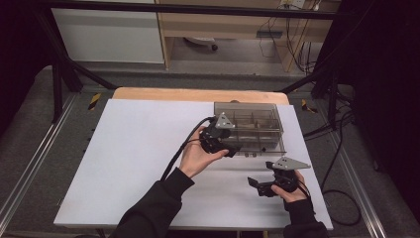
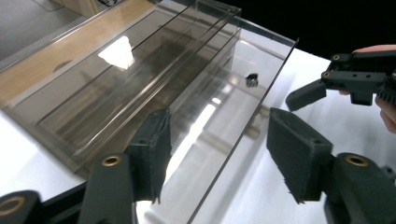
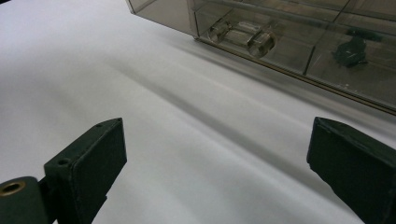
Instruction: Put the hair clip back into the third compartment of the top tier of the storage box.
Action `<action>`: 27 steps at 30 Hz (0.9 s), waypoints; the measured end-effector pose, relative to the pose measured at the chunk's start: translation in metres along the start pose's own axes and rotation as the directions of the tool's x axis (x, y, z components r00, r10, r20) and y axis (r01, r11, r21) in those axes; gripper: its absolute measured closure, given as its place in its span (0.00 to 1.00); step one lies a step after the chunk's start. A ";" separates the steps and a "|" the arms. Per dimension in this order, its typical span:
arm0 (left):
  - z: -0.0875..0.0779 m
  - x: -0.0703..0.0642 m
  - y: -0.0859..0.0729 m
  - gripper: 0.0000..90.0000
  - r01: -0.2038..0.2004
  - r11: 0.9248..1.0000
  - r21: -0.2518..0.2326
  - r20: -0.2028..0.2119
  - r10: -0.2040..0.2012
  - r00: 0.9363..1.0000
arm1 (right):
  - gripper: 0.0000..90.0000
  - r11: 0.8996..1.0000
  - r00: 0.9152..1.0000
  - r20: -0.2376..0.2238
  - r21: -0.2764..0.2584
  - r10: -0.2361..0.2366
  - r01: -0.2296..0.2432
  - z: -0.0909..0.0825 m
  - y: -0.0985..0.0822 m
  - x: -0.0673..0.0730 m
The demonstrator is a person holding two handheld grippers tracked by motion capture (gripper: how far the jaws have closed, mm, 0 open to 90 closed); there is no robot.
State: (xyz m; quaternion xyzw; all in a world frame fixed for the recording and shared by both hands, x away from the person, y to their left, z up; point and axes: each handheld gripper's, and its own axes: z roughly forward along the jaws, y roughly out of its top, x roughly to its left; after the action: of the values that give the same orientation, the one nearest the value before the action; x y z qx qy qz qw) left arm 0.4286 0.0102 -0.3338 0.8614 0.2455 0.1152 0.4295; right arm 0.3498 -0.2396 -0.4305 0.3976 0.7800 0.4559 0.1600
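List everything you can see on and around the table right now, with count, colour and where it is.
Organiser box: one, smoky clear plastic with compartments, far right part of the sheet.
Small dark item: one, black, inside the box; what it is cannot be told.
Box latch: one, clear, on the box's front wall.
White sheet: one, covers the table.
Table: one, wooden, its edge showing beyond the sheet.
Cabinets: white and wooden, on the floor behind.
Left claw: one, black, at the box's near left corner, jaws open astride the lid edge.
Right claw: one, black, open over bare sheet near the box.
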 end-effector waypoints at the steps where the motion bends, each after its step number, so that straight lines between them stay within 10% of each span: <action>1: -0.003 0.002 -0.003 0.42 0.005 1.000 -0.005 -0.005 -0.005 1.000 | 0.06 1.000 1.000 0.000 0.001 0.000 0.000 0.000 0.000 0.000; 27: -0.056 0.024 -0.055 0.14 0.018 1.000 -0.015 -0.103 -0.020 0.994 | 0.06 1.000 1.000 0.007 0.015 -0.003 0.003 0.003 -0.001 0.000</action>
State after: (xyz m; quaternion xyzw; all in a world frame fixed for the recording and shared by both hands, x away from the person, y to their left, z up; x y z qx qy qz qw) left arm 0.4087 0.0887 -0.3439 0.8489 0.2747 0.1572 0.4232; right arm 0.3509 -0.2381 -0.4328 0.3992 0.7834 0.4485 0.1606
